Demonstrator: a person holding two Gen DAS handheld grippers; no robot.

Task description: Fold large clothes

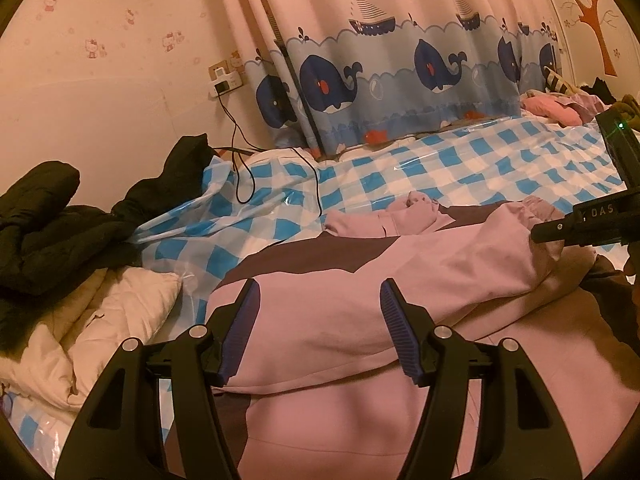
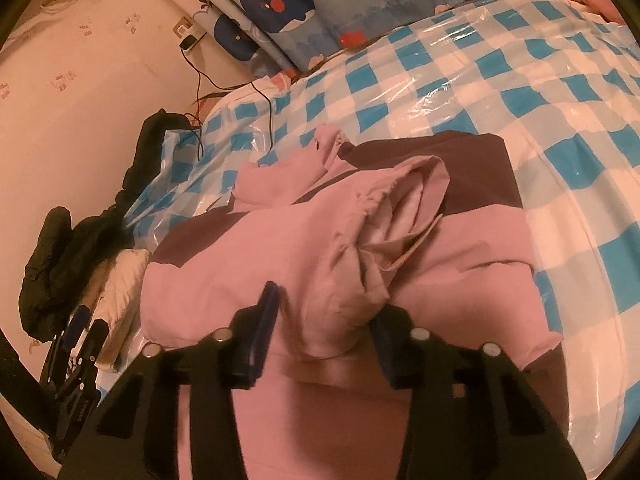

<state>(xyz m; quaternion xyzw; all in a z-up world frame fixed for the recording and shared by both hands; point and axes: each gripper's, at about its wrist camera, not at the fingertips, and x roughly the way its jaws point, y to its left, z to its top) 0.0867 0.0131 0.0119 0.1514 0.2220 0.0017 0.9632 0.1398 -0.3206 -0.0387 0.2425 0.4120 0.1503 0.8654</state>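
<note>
A large pink garment with dark brown panels lies on the blue-and-white checked plastic sheet covering the bed. My left gripper is open, low over the pink cloth, with nothing between its jaws. My right gripper has its jaws wide apart, with a bunched fold of the pink sleeve lying loosely between them. The sleeve's cuff points away from it. The right gripper also shows at the right edge of the left wrist view, on the sleeve end.
A black jacket and a cream quilted garment lie at the left by the wall. Black cables hang from a wall socket. A whale-print curtain hangs behind the bed. Pink clothes lie far right.
</note>
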